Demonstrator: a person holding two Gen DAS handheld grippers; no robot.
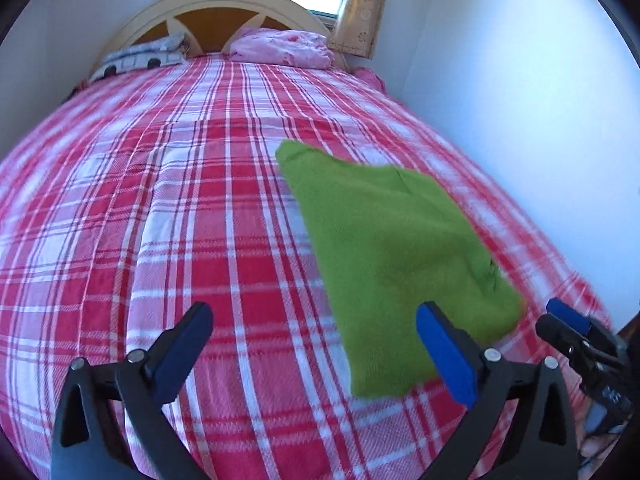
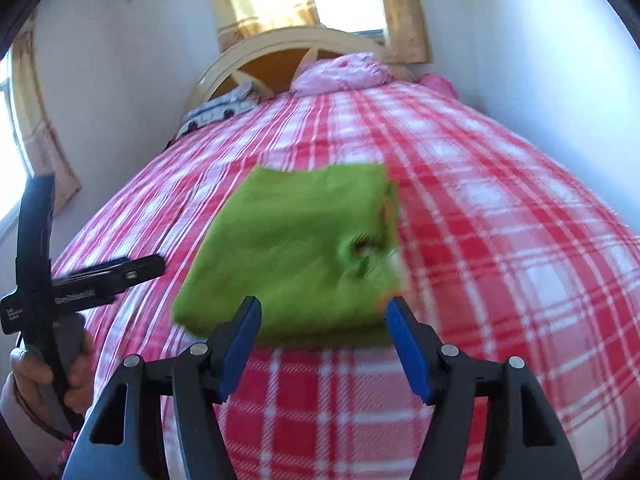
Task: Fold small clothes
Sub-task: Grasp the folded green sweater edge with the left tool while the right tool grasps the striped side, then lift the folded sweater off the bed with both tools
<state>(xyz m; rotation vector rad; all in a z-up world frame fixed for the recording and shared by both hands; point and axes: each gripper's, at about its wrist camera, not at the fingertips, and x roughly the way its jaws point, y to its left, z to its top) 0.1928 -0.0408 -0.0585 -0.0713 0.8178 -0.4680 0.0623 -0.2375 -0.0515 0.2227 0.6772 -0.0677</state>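
Green cloth [image 1: 400,248] lies folded flat on the bed [image 1: 180,208], on the red/white plaid cover, toward the right side of the bed as seen from the foot. Looks like a thick, multi-layer rectangle; layered edges show along its right side in the right wrist view [image 2: 304,248], w/ a small dark mark or hole near that edge, too blurred to say which.

Left tool [image 1: 316,340] is open, fingers spread wide, nothing between them. It hovers over the plaid cover; its right finger sits at the near left corner of the cloth, contact can't be judged. Seen from the right wrist view [image 2: 104,276] it's off to the left of the cloth, held in a hand [image 2: 52,376].

Right tool [image 2: 322,338] is also open, holding nothing, fingers framing the cloth's near edge from just in front of it. In the left wrist view [image 1: 568,328] only its tip shows at far right, near the cloth's right corner.

At the head of the bed: pink pillow [image 1: 280,48], grey/white patterned bedding [image 1: 140,58], curved headboard [image 1: 216,4], gold curtains [image 1: 360,4] by a bright window.
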